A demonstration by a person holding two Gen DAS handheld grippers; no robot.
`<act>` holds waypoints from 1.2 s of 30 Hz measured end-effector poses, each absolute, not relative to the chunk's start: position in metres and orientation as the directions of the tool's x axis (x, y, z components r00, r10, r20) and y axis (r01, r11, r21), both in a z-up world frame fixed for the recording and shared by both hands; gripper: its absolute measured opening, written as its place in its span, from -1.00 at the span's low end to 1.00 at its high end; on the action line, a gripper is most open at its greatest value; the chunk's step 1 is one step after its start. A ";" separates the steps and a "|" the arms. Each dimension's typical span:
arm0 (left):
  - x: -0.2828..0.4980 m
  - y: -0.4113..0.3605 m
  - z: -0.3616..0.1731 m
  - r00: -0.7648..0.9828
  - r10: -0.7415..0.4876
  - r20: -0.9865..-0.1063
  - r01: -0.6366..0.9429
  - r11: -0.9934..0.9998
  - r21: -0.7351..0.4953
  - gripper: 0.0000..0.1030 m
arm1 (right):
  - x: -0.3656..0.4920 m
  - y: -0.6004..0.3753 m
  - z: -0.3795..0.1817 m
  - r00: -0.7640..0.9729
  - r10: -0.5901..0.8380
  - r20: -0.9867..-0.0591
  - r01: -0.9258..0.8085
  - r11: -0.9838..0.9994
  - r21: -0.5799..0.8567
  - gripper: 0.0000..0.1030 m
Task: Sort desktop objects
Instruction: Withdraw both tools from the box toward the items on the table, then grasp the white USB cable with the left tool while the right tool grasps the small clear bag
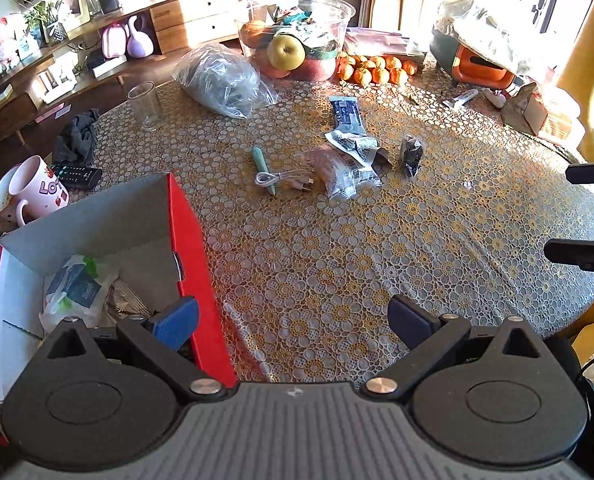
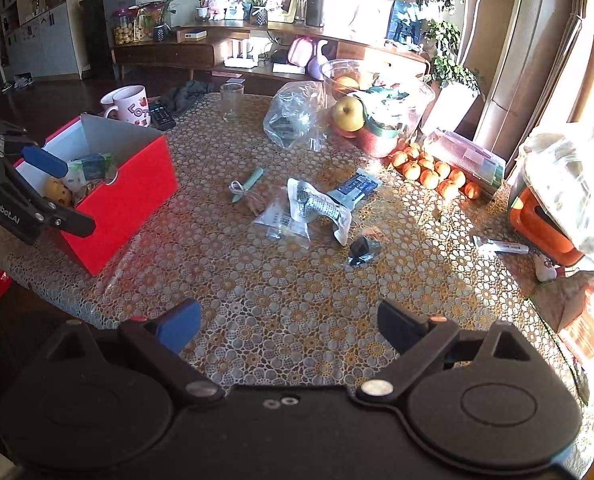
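Note:
A red box point(image 1: 185, 236) point(image 2: 133, 200) stands at the table's left and holds a plastic-wrapped packet point(image 1: 77, 288) and other small items. Mid-table lie a teal pen point(image 1: 263, 168) point(image 2: 251, 182), a white cable point(image 1: 285, 180) point(image 2: 237, 189), several clear snack packets point(image 1: 345, 168) point(image 2: 309, 208) and a small black wrapped item point(image 1: 412, 154) point(image 2: 362, 249). My left gripper point(image 1: 293, 320) is open and empty, its left finger over the box's near right corner. My right gripper point(image 2: 287, 326) is open and empty above the table's near edge. The left gripper also shows in the right wrist view point(image 2: 53, 188).
A pink mug point(image 1: 37, 192), a remote point(image 1: 79, 176), a glass point(image 1: 145, 106), a clear plastic bag point(image 1: 225, 80), a fruit bowl point(image 1: 297, 40), tangerines point(image 1: 373, 70) and an orange-and-green appliance point(image 1: 477, 60) ring the far side of the table. A shelf unit stands beyond.

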State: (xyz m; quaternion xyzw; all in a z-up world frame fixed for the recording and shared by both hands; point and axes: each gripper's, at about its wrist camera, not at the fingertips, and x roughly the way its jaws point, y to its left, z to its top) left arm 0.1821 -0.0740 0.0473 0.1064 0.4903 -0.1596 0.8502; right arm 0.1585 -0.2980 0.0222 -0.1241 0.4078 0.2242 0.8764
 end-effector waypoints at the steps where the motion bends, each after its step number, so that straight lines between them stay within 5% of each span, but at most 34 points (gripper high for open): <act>1: 0.185 -0.076 0.045 0.466 -0.165 -0.869 0.374 0.927 0.024 0.96 | 0.162 -0.301 0.020 0.565 0.291 -0.772 -0.491 0.870 -0.032 0.86; 36: 0.303 -0.130 -0.013 0.413 -0.278 -0.867 0.691 0.716 0.100 0.96 | 0.289 -0.327 -0.051 0.462 0.269 -0.845 -0.479 0.878 0.018 0.84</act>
